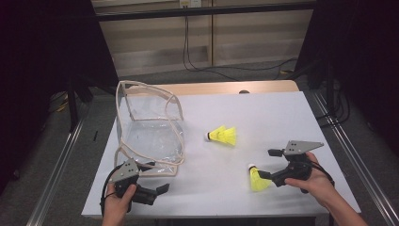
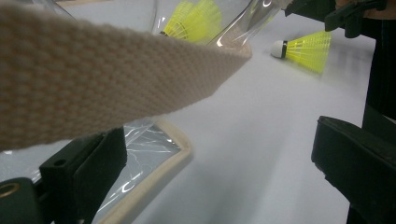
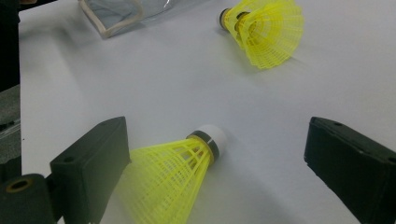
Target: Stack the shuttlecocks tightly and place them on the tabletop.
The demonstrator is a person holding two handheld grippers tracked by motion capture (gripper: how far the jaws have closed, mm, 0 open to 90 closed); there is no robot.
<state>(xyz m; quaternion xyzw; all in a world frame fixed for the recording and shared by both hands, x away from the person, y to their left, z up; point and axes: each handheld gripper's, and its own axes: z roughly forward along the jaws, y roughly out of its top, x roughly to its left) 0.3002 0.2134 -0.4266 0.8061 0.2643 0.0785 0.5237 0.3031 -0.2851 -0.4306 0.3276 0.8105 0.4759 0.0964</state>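
Two yellow shuttlecocks, near one, far one, one clear bag, two grippers

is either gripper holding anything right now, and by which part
Nothing is held. The right gripper is open around the near shuttlecock; the left gripper is open by the bag strap.

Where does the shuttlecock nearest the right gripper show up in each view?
High view: the near shuttlecock lies lower right on the table, just left of the right gripper.
Left gripper view: upper right, white cork pointing left.
Right gripper view: bottom centre, between the open jaws, cork pointing up and right.
Shared landmark: the clear bag with its beige edging.
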